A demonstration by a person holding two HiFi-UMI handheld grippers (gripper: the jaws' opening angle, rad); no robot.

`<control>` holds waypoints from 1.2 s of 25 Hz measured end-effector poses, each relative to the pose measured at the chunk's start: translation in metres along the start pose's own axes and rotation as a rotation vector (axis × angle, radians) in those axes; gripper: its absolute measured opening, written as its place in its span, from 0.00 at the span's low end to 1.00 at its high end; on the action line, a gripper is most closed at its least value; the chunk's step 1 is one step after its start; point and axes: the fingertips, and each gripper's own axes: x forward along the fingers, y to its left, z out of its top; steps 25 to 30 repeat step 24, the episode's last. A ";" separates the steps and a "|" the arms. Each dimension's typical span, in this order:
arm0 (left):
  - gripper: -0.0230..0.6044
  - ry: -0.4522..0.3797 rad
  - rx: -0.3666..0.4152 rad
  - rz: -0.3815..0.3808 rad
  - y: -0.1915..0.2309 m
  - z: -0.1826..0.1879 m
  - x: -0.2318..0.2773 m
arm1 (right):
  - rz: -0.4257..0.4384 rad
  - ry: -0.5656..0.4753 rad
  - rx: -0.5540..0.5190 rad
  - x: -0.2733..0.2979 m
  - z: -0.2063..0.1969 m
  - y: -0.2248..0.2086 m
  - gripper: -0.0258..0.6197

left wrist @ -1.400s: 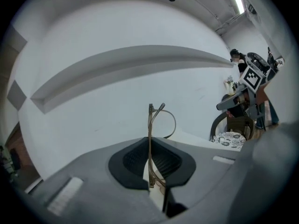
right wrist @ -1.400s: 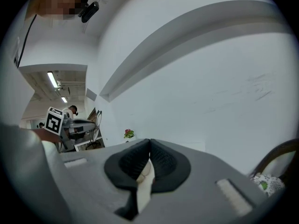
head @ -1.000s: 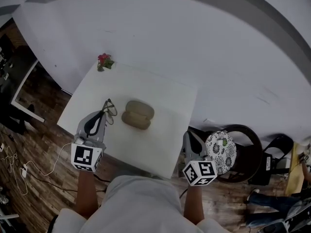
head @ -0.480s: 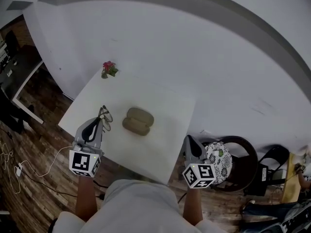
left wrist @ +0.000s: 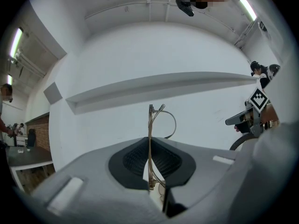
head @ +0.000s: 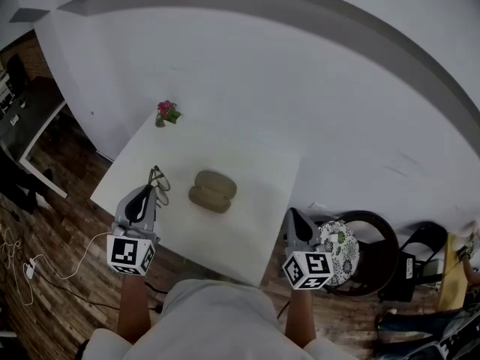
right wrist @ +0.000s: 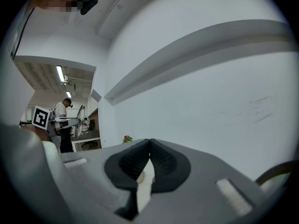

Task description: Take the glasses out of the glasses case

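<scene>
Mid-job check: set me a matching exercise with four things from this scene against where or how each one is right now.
Things:
1. glasses
2. glasses case
3. flowers
4. right tongs

Place or state:
A. shut, nothing between them
B. at the far left corner of the table
C. clamped in the left tongs
D. lying near the middle of the table

Pairs: 1-C, 2-D, 3-B, 4-A
</scene>
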 end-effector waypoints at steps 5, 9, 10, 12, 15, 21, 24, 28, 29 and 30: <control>0.07 -0.001 -0.003 -0.005 0.003 -0.001 0.001 | -0.005 -0.006 0.003 0.001 0.001 0.000 0.04; 0.07 0.004 -0.001 -0.011 0.002 -0.002 0.001 | -0.005 -0.007 0.005 0.001 0.002 -0.002 0.04; 0.07 0.005 -0.001 -0.013 0.001 -0.003 0.002 | -0.006 -0.005 0.004 0.001 0.002 -0.003 0.04; 0.07 0.004 -0.001 -0.015 0.000 -0.003 0.002 | -0.006 -0.001 0.002 0.001 0.001 -0.003 0.04; 0.07 0.004 -0.006 -0.015 0.001 -0.004 0.000 | -0.004 0.005 -0.001 0.000 -0.002 -0.003 0.04; 0.07 -0.001 -0.025 -0.008 0.007 -0.003 -0.001 | 0.001 0.000 -0.007 0.003 0.003 -0.002 0.04; 0.07 -0.004 -0.031 -0.008 0.008 -0.002 0.000 | 0.003 -0.005 -0.006 0.005 0.005 -0.002 0.04; 0.07 -0.004 -0.031 -0.008 0.008 -0.002 0.000 | 0.003 -0.005 -0.006 0.005 0.005 -0.002 0.04; 0.07 -0.004 -0.031 -0.008 0.008 -0.002 0.000 | 0.003 -0.005 -0.006 0.005 0.005 -0.002 0.04; 0.07 -0.004 -0.031 -0.008 0.008 -0.002 0.000 | 0.003 -0.005 -0.006 0.005 0.005 -0.002 0.04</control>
